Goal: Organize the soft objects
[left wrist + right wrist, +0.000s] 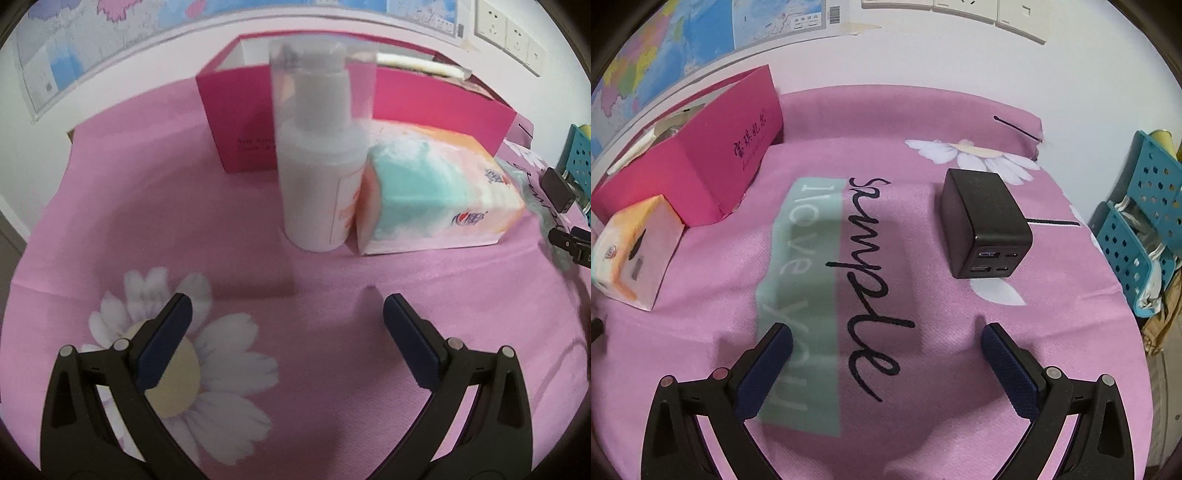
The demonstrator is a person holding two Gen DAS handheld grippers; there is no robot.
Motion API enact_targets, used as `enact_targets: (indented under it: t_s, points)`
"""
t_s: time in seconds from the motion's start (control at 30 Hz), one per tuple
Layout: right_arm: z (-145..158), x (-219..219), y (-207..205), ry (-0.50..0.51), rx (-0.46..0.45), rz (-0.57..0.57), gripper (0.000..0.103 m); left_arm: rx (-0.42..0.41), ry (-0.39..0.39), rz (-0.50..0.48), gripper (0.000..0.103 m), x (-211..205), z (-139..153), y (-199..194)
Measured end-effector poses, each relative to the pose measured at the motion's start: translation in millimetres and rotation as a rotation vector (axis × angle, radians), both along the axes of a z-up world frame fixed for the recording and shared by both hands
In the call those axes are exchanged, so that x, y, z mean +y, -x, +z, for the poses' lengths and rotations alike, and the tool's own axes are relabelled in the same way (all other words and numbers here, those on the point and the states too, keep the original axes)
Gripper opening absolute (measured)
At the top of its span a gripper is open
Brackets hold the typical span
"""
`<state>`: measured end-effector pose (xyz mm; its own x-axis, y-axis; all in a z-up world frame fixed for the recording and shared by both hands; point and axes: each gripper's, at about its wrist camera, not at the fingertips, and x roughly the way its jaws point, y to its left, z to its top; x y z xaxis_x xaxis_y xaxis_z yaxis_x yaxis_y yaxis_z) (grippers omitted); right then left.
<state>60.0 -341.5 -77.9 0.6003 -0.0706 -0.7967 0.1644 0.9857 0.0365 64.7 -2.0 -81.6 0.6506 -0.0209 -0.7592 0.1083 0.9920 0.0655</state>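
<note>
1. Left gripper [287, 308]: spread wide, gripping nothing, above pink flowered cloth [147, 221].
2. Right gripper [886, 334]: likewise spread, gripping nothing.
3. Soft pastel tissue pack [436, 192]: lying touching white pump bottle [317, 177], before magenta cardboard box [443, 107].
4. Black charger block [986, 225]: well apart, rightward.

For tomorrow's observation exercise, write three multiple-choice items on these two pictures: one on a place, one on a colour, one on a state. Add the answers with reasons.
1. What stands right beside the white pump bottle?
A. black charger
B. tissue pack
C. blue basket

2. What colour is the open box behind them?
A. pink
B. green
C. white

3. How is the right gripper?
A. shut on the charger
B. shut on nothing
C. open

Answers:
1 B: the tissue pack sits against the bottle's side.
2 A: its walls are bright pink.
3 C: its fingers are spread over the cloth, short of the black charger.
</note>
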Motion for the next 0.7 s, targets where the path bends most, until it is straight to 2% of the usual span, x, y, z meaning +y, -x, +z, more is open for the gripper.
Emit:
enact_targets:
  t_s: [0.23, 0.47, 0.7]
  points:
    - [-1, 2, -2, -0.003, 0.0, -0.004, 0.103, -0.016, -0.024, 0.006, 0.103, -4, 3, 6]
    - [0, 2, 0, -0.001, 0.0, -0.018, 0.103, 0.01, 0.004, 0.043, 0.103, -1, 3, -6]
    - [0, 4, 0, 0.003, 0.001, -0.036, 0.103, 0.019, 0.0, 0.048, 0.103, -5, 2, -6]
